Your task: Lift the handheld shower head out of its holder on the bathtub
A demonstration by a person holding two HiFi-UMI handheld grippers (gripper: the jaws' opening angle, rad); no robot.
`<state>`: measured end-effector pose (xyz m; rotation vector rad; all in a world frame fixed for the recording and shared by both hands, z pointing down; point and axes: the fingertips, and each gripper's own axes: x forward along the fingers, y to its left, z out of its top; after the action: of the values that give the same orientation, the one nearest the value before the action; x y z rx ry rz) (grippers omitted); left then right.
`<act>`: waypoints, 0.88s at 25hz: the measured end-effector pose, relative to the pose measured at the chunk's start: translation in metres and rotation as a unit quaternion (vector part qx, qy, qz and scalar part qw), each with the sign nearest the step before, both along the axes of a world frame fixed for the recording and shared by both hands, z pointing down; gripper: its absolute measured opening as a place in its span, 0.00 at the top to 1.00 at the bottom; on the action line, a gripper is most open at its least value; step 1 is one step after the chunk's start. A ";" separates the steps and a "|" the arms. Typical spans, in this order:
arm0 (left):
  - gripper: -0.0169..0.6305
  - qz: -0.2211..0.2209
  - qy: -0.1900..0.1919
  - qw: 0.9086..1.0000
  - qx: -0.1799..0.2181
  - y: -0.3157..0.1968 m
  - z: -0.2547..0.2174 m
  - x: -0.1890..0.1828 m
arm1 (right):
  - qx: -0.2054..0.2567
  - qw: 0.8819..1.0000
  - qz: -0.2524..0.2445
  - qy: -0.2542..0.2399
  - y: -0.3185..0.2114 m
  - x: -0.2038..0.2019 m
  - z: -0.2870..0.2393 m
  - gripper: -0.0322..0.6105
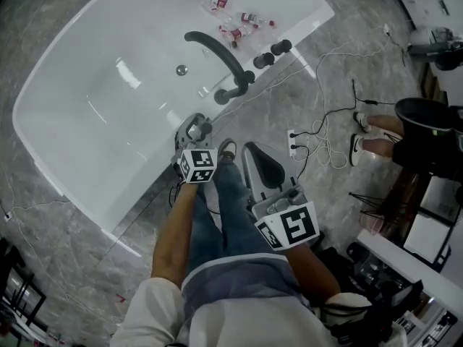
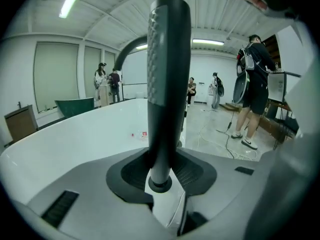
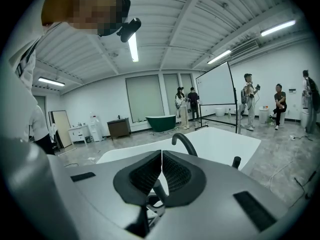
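Handheld shower head (image 2: 167,74) stands upright at the bathtub (image 1: 87,107) rim, clamped in the left hand-held gripper (image 2: 162,170); the right hand-held gripper (image 3: 161,171) hangs back, jaws together, empty. Grasp looks made; lifting clear of the holder seemingly remains.

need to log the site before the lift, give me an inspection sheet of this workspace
surface: white bathtub on a grey stone-look floor.
job's things: handheld shower head, its dark handle upright between the left jaws; holder not made out.
clutter: small red-capped bottles on the tub's deck, near the dark faucet.
grippers: left gripper shut on the shower handle; right gripper jaws together, empty, over the floor.
cables: loose cables and a power strip on the floor.
surroundings: a person's feet nearby; other people across the room.
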<state>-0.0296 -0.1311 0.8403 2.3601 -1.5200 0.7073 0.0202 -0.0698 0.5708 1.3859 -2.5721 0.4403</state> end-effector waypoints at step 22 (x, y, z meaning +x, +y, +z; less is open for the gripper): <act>0.75 0.019 0.158 0.961 0.226 0.123 -0.626 -0.072 | 0.079 0.997 -0.003 -0.014 0.051 -0.047 -0.346 0.92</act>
<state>-0.1021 -0.0086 0.2142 2.6584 -1.6231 -0.0313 -0.0271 -0.0189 0.2253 1.4311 -2.6834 0.2626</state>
